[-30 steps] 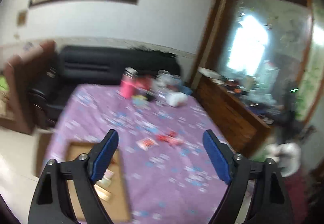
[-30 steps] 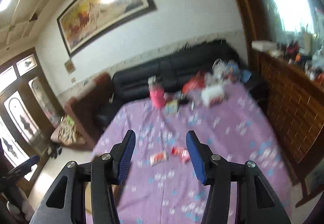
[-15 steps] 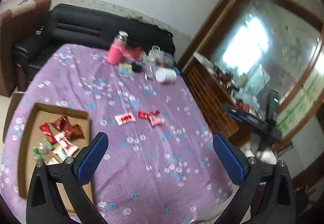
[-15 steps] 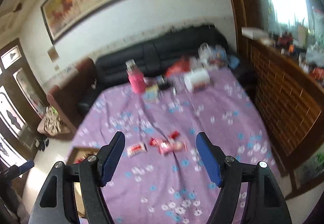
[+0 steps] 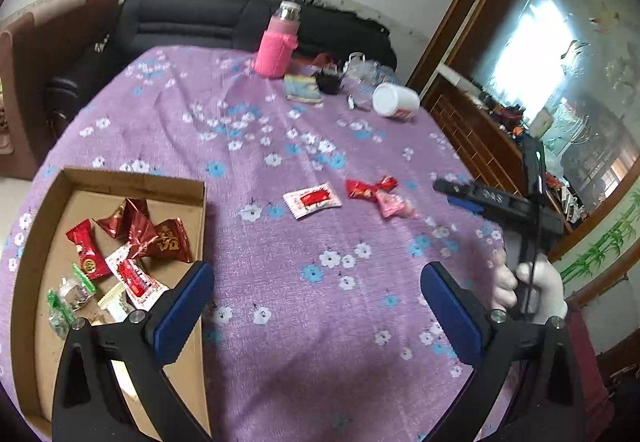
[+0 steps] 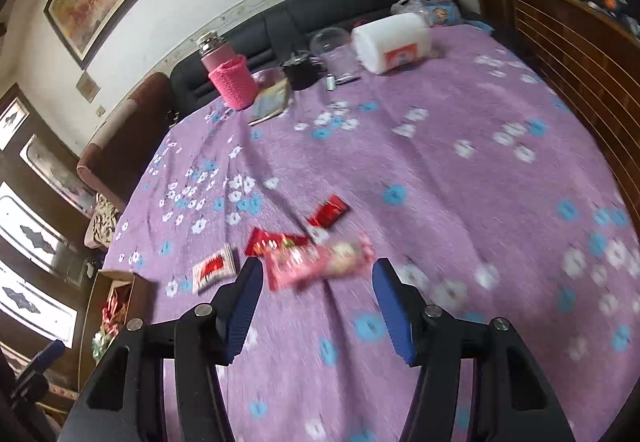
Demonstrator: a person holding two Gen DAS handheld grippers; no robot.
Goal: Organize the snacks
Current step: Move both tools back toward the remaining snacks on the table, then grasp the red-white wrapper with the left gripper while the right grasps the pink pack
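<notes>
Three loose snacks lie mid-table on the purple flowered cloth: a white-and-red packet [image 5: 312, 199], a red wrapped candy [image 5: 370, 187] and a pink packet [image 5: 396, 206]. A cardboard tray [image 5: 132, 182] at the left holds several red, white and green snacks. My left gripper [image 5: 316, 306] is open and empty above the near cloth, beside the tray. My right gripper [image 6: 318, 298] is open and empty, just short of the pink packet [image 6: 320, 260], with the red candy [image 6: 280, 240] and the white-and-red packet [image 6: 214, 268] to its left. The right gripper also shows in the left wrist view [image 5: 460, 194].
At the table's far end stand a pink-sleeved bottle [image 5: 278, 42], a small booklet [image 5: 302, 88], a dark object [image 5: 330, 82], a clear cup [image 6: 336, 54] and a lying white canister [image 5: 394, 102]. A black sofa [image 5: 192, 22] is behind, a wooden cabinet [image 6: 580, 54] to the right.
Both grippers have tilted down and come closer to the table. The right gripper has moved in toward the loose snacks. Both stay open.
</notes>
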